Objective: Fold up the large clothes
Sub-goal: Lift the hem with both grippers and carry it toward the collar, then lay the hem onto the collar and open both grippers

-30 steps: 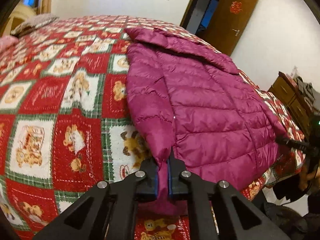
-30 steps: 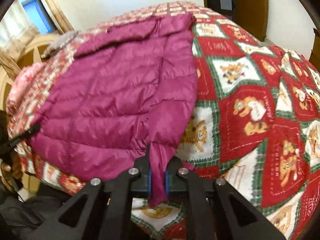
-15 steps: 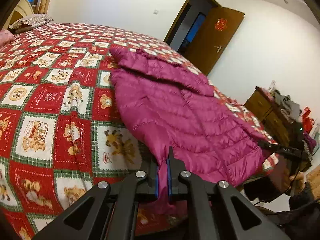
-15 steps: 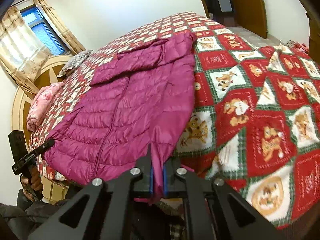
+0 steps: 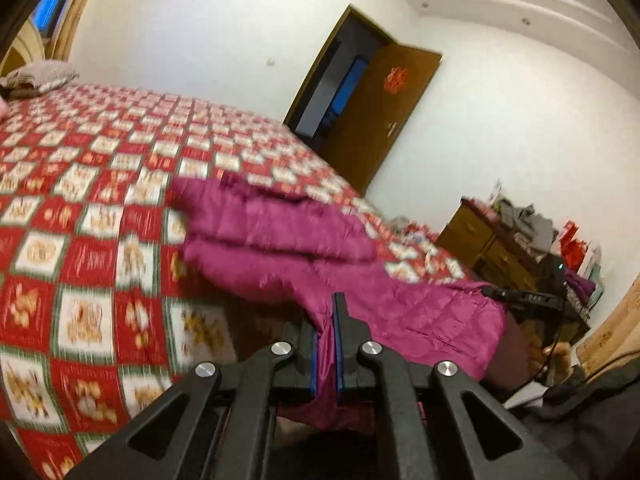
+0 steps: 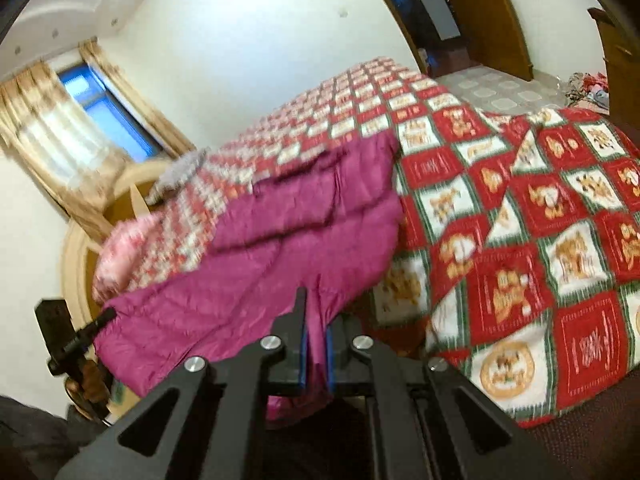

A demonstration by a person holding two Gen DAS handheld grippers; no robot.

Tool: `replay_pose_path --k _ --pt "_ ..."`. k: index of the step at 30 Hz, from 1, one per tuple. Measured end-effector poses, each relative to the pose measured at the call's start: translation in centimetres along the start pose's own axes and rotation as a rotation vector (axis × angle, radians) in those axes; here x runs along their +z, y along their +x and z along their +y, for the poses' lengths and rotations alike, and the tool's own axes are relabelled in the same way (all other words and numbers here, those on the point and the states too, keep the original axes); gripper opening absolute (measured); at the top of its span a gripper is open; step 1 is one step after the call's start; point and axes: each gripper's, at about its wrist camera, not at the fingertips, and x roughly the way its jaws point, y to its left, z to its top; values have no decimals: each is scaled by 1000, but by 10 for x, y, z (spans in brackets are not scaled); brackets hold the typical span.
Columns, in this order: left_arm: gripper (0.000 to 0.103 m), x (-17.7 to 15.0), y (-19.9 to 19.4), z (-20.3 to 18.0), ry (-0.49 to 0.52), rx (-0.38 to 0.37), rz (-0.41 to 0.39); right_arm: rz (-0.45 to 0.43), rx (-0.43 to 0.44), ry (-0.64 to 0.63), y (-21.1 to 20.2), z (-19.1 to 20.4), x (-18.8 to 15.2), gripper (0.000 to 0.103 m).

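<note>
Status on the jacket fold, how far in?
Early. Done: both grips are set, the left gripper and right gripper each shut on the near end of the magenta puffer jacket. In hand: that end hangs off the bedspread between them, while the collar end lies on it. Left: no fold is laid down yet; the raised end has to go over toward the collar, then be released.

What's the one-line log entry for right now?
left gripper: shut on jacket hem | right gripper: shut on hem | near edge raised off bed
</note>
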Motion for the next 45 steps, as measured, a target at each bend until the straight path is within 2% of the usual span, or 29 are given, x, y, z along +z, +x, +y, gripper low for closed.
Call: replay_pose_path --k 5,10,16,20,23,27,32,35,40,42,45 --pt "5 48 20 6 22 39 -40 -58 13 -18 16 9 46 9" --pt "5 95 61 34 -57 103 -26 -93 -12 -59 54 19 102 9" --pt "5 135 120 72 -128 244 23 -96 -86 -80 111 24 153 9" --pt "5 152 168 106 -193 331 74 -79 -112 -32 155 13 181 9" --pt "5 163 199 120 -191 395 96 -64 -167 -31 192 9 195 9" --pt "5 171 250 148 -195 491 166 -21 -257 -15 247 -2 208 9" --pt "6 160 307 185 -230 582 272 34 -371 11 302 -19 206 9" --pt "9 155 325 193 -229 606 299 59 -428 -2 323 -25 201 9" --pt "9 148 341 205 -276 589 307 97 -495 -32 350 -34 190 8" --pt "9 149 333 213 -345 532 274 93 -520 -57 355 -33 187 7" --pt "9 157 303 234 -513 369 189 82 -545 -91 356 -29 184 8"
